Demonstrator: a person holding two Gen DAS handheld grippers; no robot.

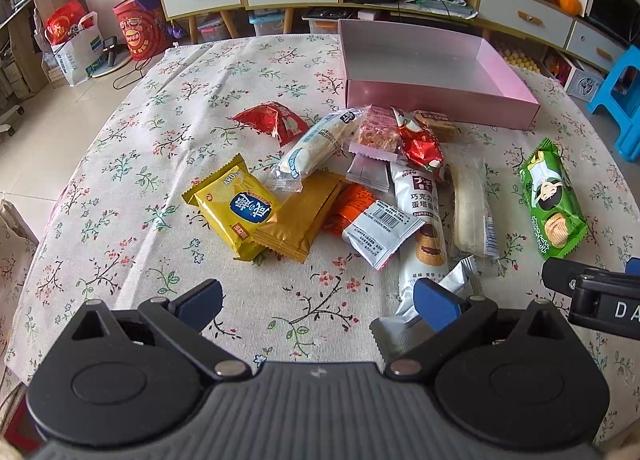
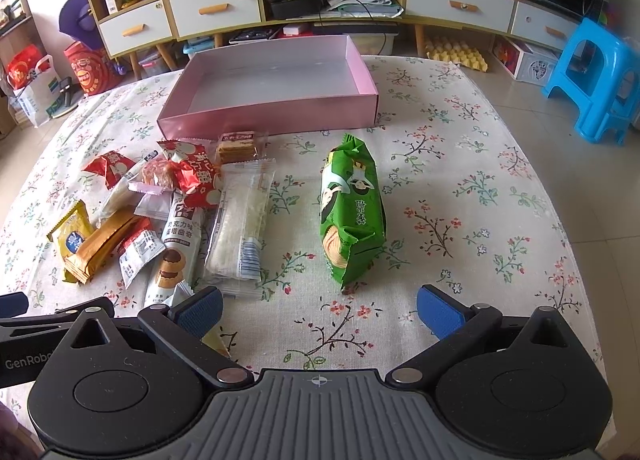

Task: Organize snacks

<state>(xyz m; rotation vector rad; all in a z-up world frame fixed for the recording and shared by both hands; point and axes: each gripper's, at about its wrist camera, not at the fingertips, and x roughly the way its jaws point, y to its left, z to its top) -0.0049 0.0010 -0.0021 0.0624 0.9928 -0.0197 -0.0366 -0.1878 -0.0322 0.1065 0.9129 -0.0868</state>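
1. My left gripper (image 1: 318,302) had its jaws spread wide, nothing between them, hanging low over the near edge of the flowered tablecloth (image 1: 132,164). Its right finger sat over a silvery wrapper (image 1: 404,330), but I couldn't tell if it was actually touching it.
2. My right gripper (image 2: 319,310) was the same deal: jaws wide apart and empty, lined up with the green cracker pack (image 2: 352,216) lying just ahead of the fingertips.
3. That green pack lay on its own, off to the right of the main pile, lengthwise toward the pink box (image 2: 280,110).
4. The pink box was at the far side of the table, open top, and it looked empty inside.
5. The pile sat just in front of the box's left half: a yellow packet (image 1: 234,210) leaning on a gold packet (image 1: 302,216), a red wrapper (image 1: 272,120) off by itself at the far left, a clear-wrapped roll (image 1: 316,146), a second red pack (image 1: 420,140) on top of the heap, and a long white cookie pack (image 1: 420,216).
6. A clear bag with a pale bar (image 2: 244,220) lay between the pile and the green pack, touching neither the green pack nor the box.
7. A bit of the right gripper poked into the left camera's right edge.
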